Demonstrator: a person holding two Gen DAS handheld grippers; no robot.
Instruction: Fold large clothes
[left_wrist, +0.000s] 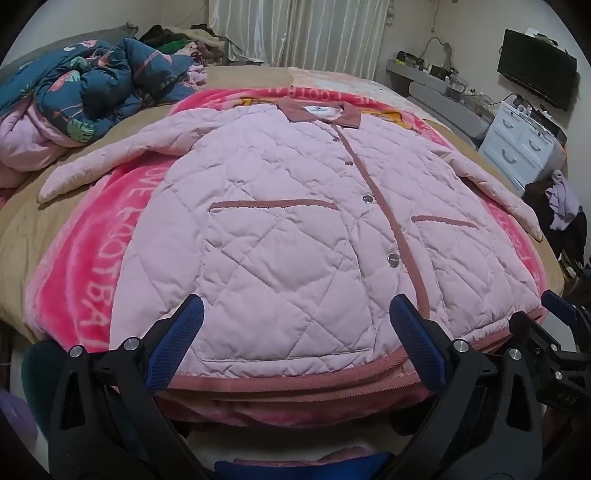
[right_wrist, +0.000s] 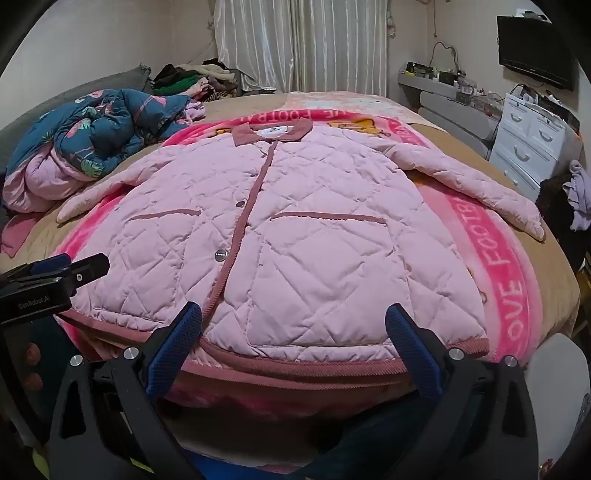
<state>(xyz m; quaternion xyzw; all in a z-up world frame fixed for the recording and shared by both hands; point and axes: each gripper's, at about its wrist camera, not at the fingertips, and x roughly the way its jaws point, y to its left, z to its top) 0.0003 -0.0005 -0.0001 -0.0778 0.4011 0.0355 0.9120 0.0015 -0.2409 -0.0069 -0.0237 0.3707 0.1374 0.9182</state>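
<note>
Both grippers, left gripper and right gripper, stood spread wide, nothing between fingers, angled down at hem of pink quilted jacket lying flat, buttoned, on pink blanket. Only right view showed left gripper's side beside the jacket hem. Only left view showed the jacket's left sleeve tip fully.
</note>
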